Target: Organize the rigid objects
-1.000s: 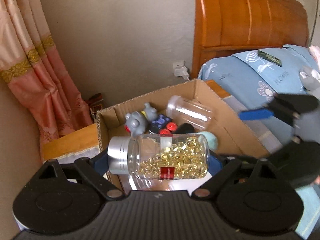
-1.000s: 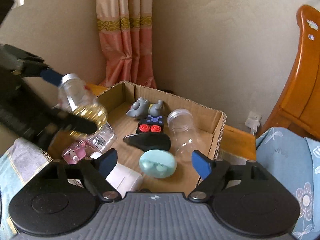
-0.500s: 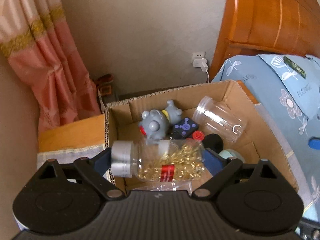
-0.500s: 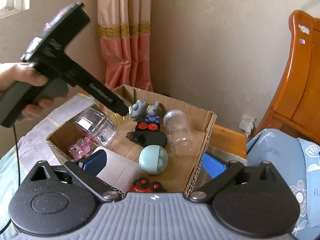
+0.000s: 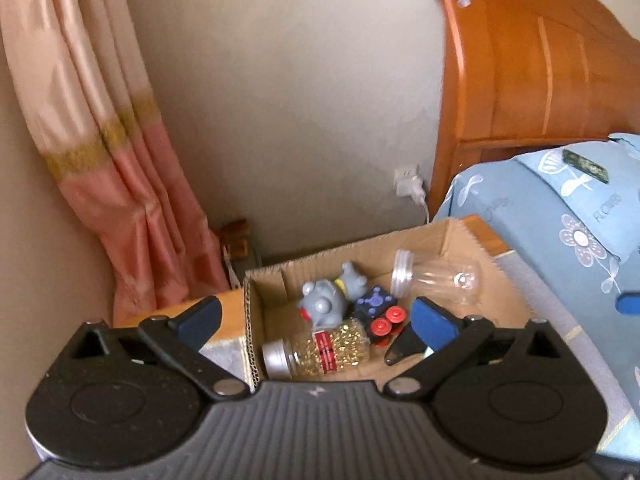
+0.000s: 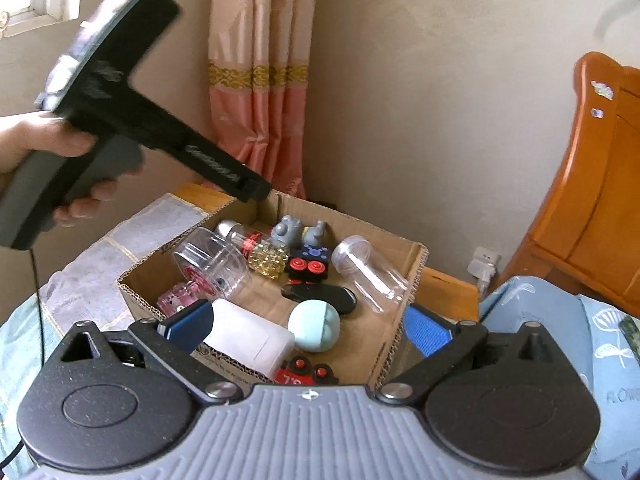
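1. Bedroom corner: a cardboard box (image 5: 452,236) sits on a pale cloth (image 6: 100,264) beside the bed (image 5: 560,208).
2. The capsule bottle (image 5: 324,350) lies on its side on the box floor. Its silver cap is near the left wall and it touches the grey toy (image 5: 324,304).
3. The left gripper (image 5: 316,318) hangs above the bottle. Its fingers have just been opening and now stand wide apart, nothing between them.
4. The right gripper (image 6: 306,324) hovers over the near edge of the box. Its fingers have also just been opening and are spread wide and empty.
5. Judged step: the bottle's drop-off is done and both hands are free.
6. The next move calls for finding another loose item. None shows outside the box, so the sorting looks nearly finished.
7. Also in the box are a clear jar (image 5: 436,280) to the right and a round mint case (image 6: 314,326) nearer.
8. Further out are a wooden headboard (image 5: 540,60) on the right, a pink curtain (image 5: 100,140) on the left and a wall socket (image 5: 408,184) between them.
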The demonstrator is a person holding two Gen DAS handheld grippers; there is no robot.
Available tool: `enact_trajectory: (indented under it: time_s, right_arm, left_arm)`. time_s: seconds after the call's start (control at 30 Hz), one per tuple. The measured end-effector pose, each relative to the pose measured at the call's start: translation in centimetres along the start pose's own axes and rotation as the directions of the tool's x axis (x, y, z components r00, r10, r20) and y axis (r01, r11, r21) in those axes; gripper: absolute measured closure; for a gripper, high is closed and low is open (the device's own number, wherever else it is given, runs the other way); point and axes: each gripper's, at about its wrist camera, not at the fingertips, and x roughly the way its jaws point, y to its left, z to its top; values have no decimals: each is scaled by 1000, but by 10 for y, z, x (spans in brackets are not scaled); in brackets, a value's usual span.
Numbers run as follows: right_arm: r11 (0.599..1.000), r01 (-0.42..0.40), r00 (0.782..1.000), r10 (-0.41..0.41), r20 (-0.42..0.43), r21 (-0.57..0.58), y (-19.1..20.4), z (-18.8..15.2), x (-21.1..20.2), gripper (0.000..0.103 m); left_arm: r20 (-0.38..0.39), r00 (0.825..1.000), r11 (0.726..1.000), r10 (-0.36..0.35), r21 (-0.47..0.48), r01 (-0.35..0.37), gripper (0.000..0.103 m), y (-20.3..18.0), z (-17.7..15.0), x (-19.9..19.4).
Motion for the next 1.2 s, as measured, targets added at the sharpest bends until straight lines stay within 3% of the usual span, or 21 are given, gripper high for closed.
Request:
enact_trajectory:
  time_s: [0.2, 0.33, 0.43, 0.53, 0.73, 0.83, 1.07, 1.2]
  right_arm:
    - [996, 73, 997, -72, -31, 51, 4, -3, -18, 0]
    - [989, 107, 993, -101, -65, 105, 7, -15, -22, 0]
    - [981, 117, 989, -101, -108, 156, 12, -32, -21, 0]
    - [967, 148, 980, -116, -161, 205, 19, -53, -16, 0]
    - [925, 197, 963, -120, -243, 325, 30, -96, -17, 0]
    - [914, 251, 948, -166, -272, 318, 37, -107, -25, 0]
    - [913, 254, 957, -189, -221, 319, 52, -107, -61, 0]
    - [912, 269, 958, -220, -184, 310, 57, -98, -76, 0]
  left_arm:
    - [79, 997, 1000, -23, 21, 21, 1, -13, -28, -48]
    - [122, 992, 1000, 4, 0, -4, 1, -23, -62, -75]
    - [87, 996, 999, 19, -44, -15, 1, -32, -89, -85]
    - [2, 999, 991, 36, -128, -35, 1, -39, -114, -86]
    - [-90, 990, 970, 108, -210, -125, 1, -47, -158, -87]
    - [-128, 988, 964, 87, -239, -116, 1, -49, -170, -93]
    - [-108, 990, 970, 86, -218, -108, 1, -62, -176, -124]
    - [-61, 991, 973, 119, -192, -129, 1, -68, -170, -143]
